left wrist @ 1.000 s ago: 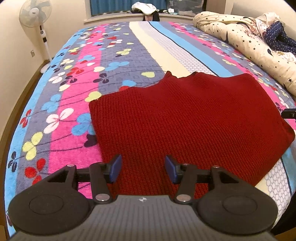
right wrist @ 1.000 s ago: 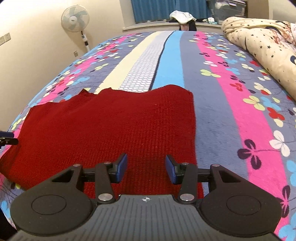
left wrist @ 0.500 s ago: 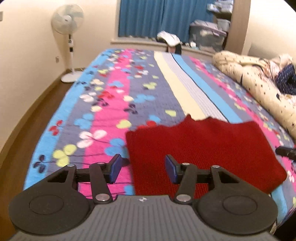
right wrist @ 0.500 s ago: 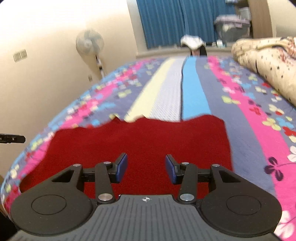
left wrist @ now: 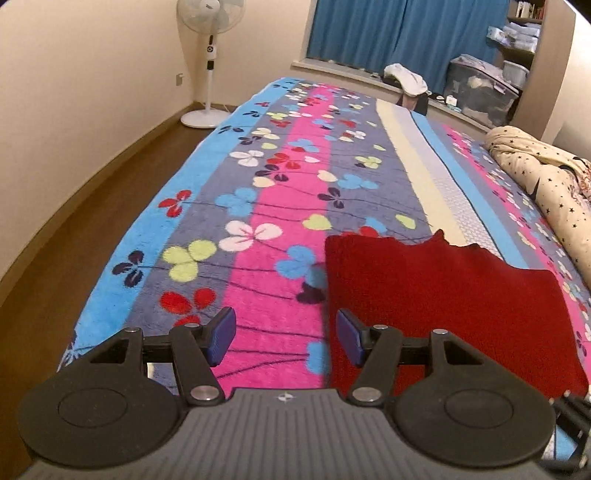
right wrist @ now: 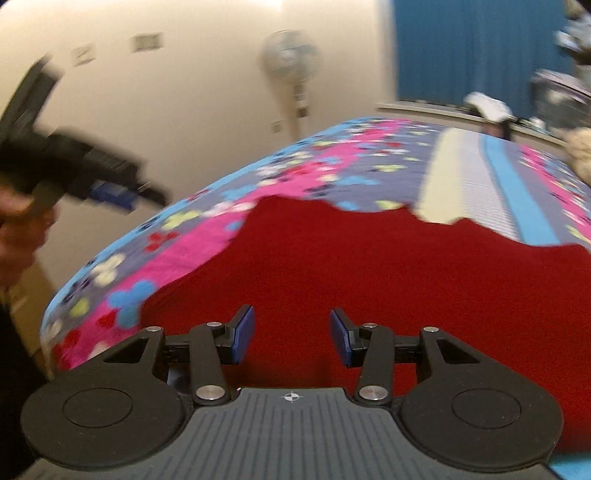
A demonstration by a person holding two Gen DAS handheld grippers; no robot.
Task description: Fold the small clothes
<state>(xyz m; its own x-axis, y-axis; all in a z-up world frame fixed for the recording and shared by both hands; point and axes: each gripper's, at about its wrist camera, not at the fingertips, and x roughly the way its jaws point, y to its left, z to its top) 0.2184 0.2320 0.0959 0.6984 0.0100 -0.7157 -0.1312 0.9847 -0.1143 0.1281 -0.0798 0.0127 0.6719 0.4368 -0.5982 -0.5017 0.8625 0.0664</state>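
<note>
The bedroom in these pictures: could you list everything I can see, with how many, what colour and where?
sweater: one, dark red, flat on the bed's near end
blanket: one, striped and flowered, covering the bed
quilt: one, cream with stars, bunched at the bed's right edge
fan: one, white, on the floor by the wall
curtains: blue, at the window
storage box: one, clear, on the sill
left tool: black, blue pads, open, empty
right tool: same, open above the sweater

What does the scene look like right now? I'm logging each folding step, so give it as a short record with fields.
garment: red knit, folded flat on the bed
surface: flowered blanket
left gripper: open, empty, jaws just widened, over the blanket beside the knit's left edge
right gripper: open, empty, above the knit
background: fan, blue curtain, star-print duvet
</note>
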